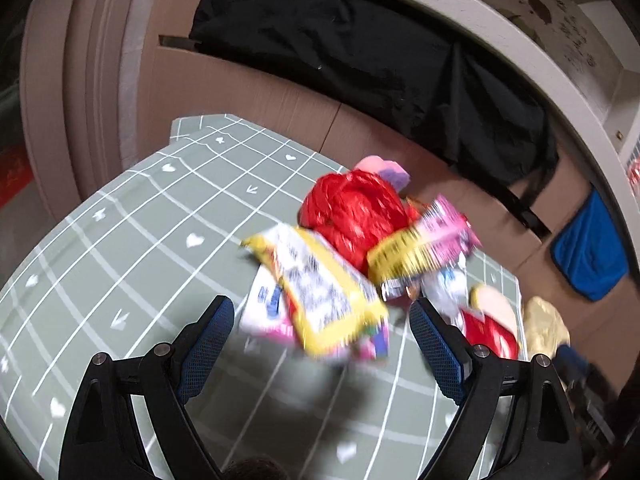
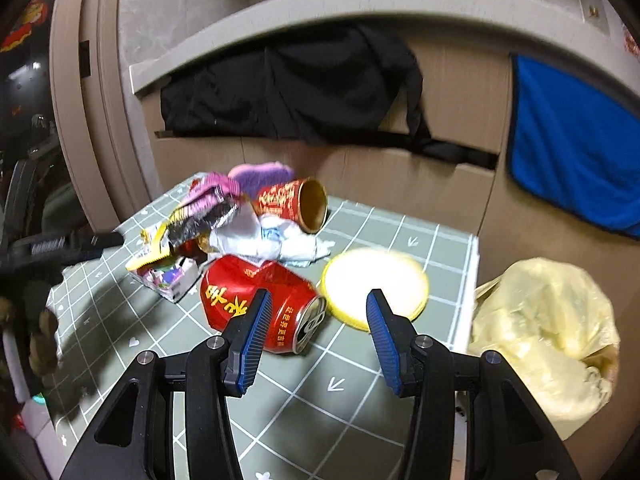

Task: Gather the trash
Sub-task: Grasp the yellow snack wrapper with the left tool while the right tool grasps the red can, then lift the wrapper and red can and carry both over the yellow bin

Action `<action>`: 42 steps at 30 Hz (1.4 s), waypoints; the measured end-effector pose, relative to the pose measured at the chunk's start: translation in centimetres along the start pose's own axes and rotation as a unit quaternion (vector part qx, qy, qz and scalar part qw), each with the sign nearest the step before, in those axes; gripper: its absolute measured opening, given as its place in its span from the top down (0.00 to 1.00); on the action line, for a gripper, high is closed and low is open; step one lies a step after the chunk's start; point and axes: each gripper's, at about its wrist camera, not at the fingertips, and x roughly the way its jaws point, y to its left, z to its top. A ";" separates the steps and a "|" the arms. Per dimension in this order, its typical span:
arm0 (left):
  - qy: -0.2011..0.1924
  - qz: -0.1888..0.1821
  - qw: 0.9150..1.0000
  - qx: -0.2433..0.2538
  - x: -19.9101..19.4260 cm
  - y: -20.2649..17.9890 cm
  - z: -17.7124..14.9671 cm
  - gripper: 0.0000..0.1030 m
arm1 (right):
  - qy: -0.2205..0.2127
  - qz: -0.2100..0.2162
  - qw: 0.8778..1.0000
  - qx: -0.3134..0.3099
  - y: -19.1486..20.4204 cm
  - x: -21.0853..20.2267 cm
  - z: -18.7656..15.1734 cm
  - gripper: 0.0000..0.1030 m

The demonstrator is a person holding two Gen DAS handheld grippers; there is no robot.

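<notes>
On the gridded cloth lie a dented can and crinkled wrappers.

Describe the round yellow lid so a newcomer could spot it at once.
Start at the green grid-patterned table and go to its right edge, beside the yellow plastic bag. The lid lies flat there, just right of the dented red can lying on its side. It is the only flat disc: yellow rim, pale centre.

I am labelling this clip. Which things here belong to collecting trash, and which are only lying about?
For the job:
- dented red can
- open-ended red can
- snack wrappers
- crumpled white paper
- yellow lid
- yellow plastic bag

Just lying about:
- black garment
- blue cloth
- cardboard panels
</notes>
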 end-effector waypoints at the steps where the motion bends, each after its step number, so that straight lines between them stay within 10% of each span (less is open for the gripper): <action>1: 0.008 0.001 1.000 -0.010 0.9 0.2 0.6 0.14 | 0.005 0.003 1.000 0.003 0.0 0.5 -0.2 0.55; 11: 0.065 0.013 0.997 -0.040 6.9 0.8 2.6 0.28 | 0.024 -0.006 1.000 -0.003 -0.5 2.3 -0.7 0.55; 19: 0.073 0.002 0.997 -0.020 5.4 0.7 2.5 0.67 | 0.025 0.040 0.998 -0.041 0.5 2.8 1.7 0.55; 33: 0.023 -0.031 0.998 0.042 -3.0 0.2 -1.8 0.68 | 0.116 0.135 0.980 -0.091 1.3 10.8 4.2 0.56; 42: 0.012 -0.038 0.998 0.052 -5.4 -0.2 -4.3 0.68 | 0.107 0.152 0.978 -0.100 2.8 7.0 0.9 0.51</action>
